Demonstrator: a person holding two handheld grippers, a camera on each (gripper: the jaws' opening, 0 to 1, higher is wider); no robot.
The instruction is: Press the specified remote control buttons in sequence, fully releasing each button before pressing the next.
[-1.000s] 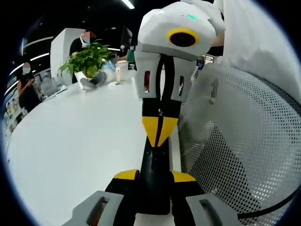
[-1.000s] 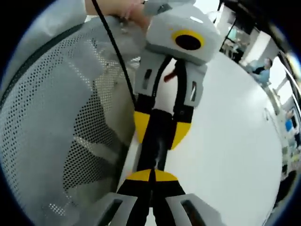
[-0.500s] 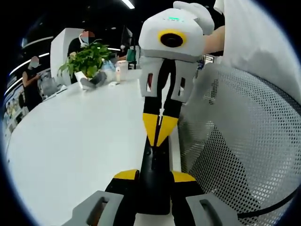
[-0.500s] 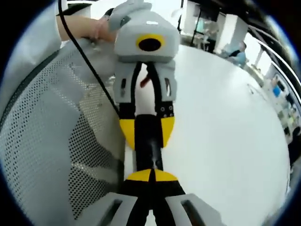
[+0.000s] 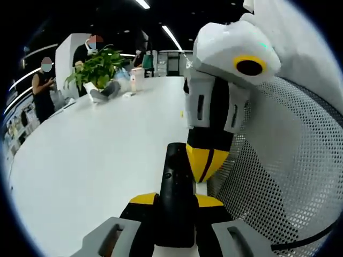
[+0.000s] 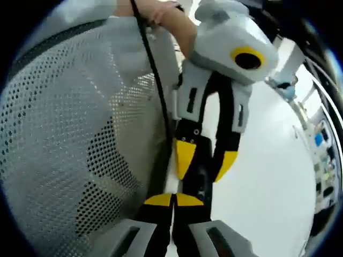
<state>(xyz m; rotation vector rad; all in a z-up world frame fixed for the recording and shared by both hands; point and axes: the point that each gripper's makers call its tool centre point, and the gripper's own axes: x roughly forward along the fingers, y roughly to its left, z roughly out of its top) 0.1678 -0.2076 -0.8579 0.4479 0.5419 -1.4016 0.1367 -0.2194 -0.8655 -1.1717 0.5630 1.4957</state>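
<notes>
At the bottom centre of the left gripper view, the left hand-held gripper (image 5: 176,201) is clamped on the near end of a black remote control (image 5: 176,184), which runs up the middle of the frame over the white tabletop (image 5: 96,160); the right hand-held gripper (image 5: 206,163) reaches down from the upper right, its yellow tips together just beside the remote's far right edge, though contact cannot be told. Low in the right gripper view, the right hand-held gripper (image 6: 172,200) has its jaws together, while the left hand-held gripper (image 6: 206,160) comes down from the upper right, clamped on the remote control (image 6: 197,176); a potted plant (image 5: 99,67) stands at the upper left of the left gripper view, and white mesh fabric (image 6: 69,134) covers the left of the right gripper view.
</notes>
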